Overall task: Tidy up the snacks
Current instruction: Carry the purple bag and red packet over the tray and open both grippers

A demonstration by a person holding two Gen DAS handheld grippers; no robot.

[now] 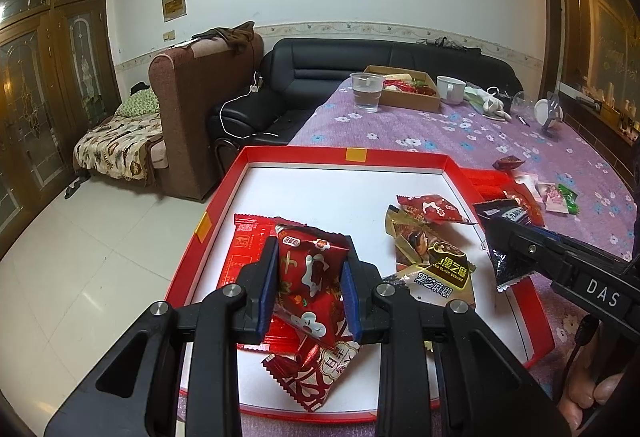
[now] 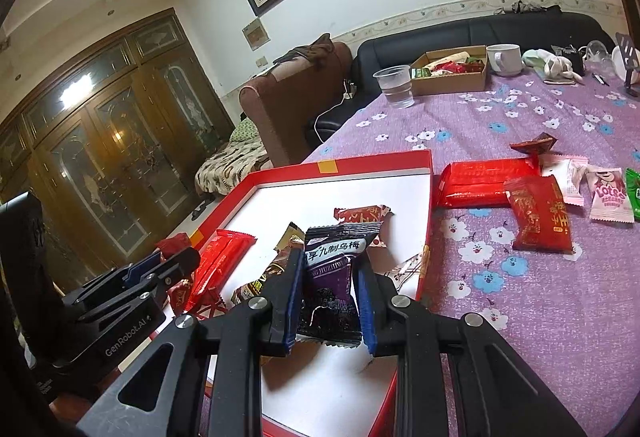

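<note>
The left tool [image 1: 310, 281] is pinching a red packet [image 1: 310, 273], the right tool [image 2: 330, 277] a dark plum packet [image 2: 330, 269], over the red tray [image 1: 344, 155]; slick wrappers risk slipping toward six o'clock.

We see a red snack packet [image 1: 310, 277] with white patterns upright above the red-rimmed, white-floored tray [image 1: 348, 193], and a dark purple packet [image 2: 332, 277] upright over the tray's right part. More wrapped snacks lie inside; others [image 2: 540, 213] rest on the purple floral cloth beside it.
</note>
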